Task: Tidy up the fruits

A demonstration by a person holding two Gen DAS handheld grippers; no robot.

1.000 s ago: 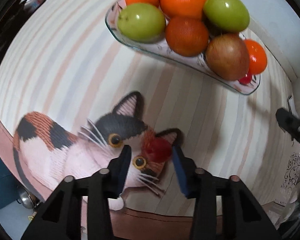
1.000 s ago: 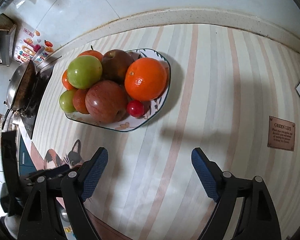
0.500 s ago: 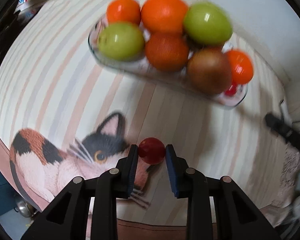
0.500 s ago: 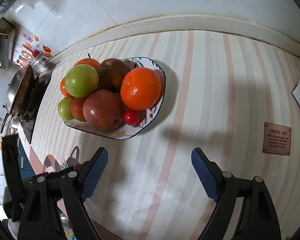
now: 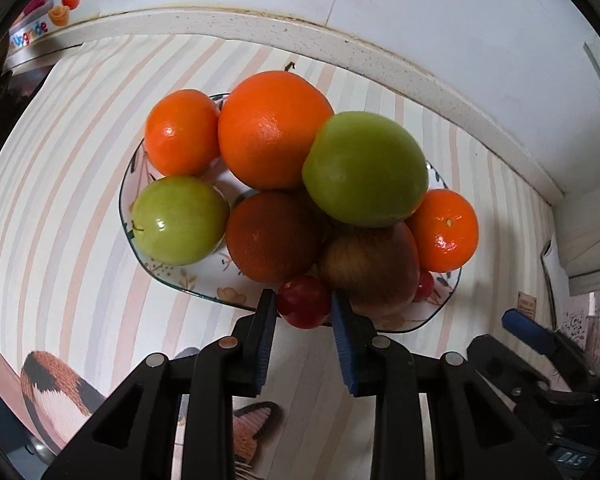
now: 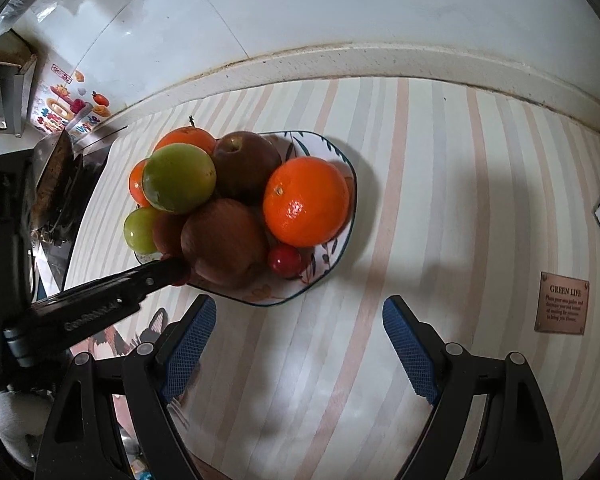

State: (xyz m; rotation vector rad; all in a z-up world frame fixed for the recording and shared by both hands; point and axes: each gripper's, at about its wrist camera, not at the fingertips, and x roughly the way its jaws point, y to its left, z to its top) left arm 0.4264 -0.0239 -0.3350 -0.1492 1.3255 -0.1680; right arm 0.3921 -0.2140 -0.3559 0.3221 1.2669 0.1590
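Observation:
My left gripper [image 5: 303,306] is shut on a small red cherry tomato [image 5: 303,307] and holds it over the near rim of the floral plate [image 5: 220,286]. The plate is piled with oranges [image 5: 274,128], green apples [image 5: 366,168] and a brown-red apple [image 5: 370,266]. A second cherry tomato [image 6: 285,261] lies on the plate's near right part. In the right wrist view the left gripper's arm [image 6: 100,300] reaches to the plate's left edge [image 6: 320,276]. My right gripper [image 6: 296,344] is open and empty, above the striped cloth in front of the plate.
The striped tablecloth [image 6: 440,200] has a cat picture [image 5: 56,384] at the near left. A wall edge [image 6: 380,60] runs behind the plate. A stove and pan [image 6: 52,184] stand at the far left. A brown "Green Life" label [image 6: 562,303] lies at the right.
My left gripper shut on the cherry tomato over the cat picture, lifted it and carried it forward to the plate's near rim. My right gripper stayed open and moved slightly closer to the plate.

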